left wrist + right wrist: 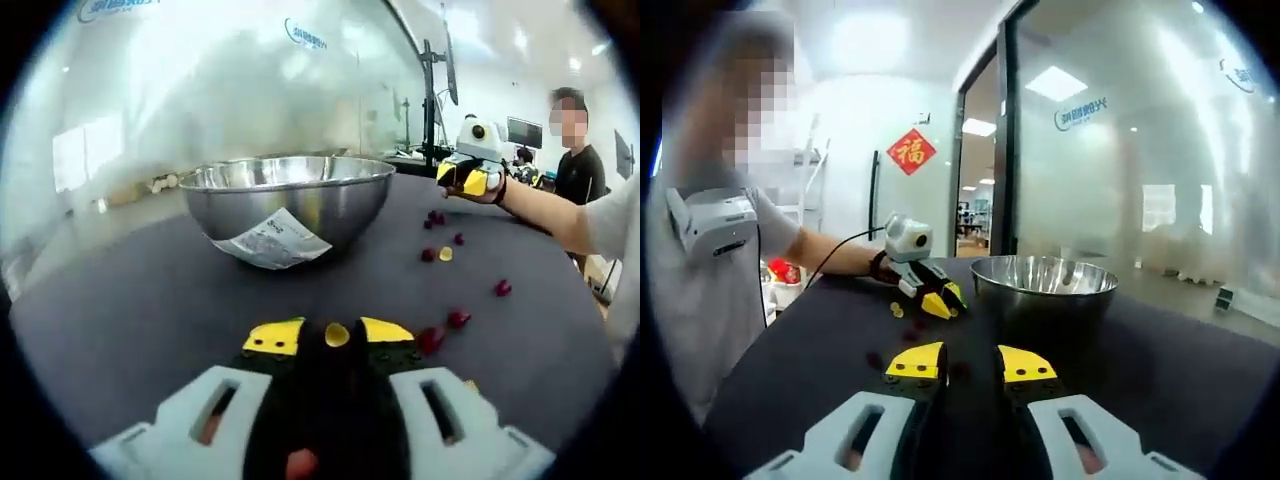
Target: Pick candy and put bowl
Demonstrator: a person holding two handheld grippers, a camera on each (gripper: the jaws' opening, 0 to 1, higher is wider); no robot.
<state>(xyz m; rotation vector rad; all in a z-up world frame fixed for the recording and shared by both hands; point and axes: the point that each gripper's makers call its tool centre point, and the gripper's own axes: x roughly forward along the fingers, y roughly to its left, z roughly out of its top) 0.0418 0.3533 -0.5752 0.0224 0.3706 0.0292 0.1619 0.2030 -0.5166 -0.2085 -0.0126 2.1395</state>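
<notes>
On the dark tabletop (120,330) red and yellow candies (440,255) lie loose beside the steel bowl (285,200); our left tool (330,337) clamps a yellow candy (337,335), our right tool (970,365) gapes empty, so most remains.

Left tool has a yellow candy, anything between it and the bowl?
Nothing visible. The left tool is shut on a yellow candy, and only bare dark table lies between it and the steel bowl. The loose red candies sit off to the right.
</notes>
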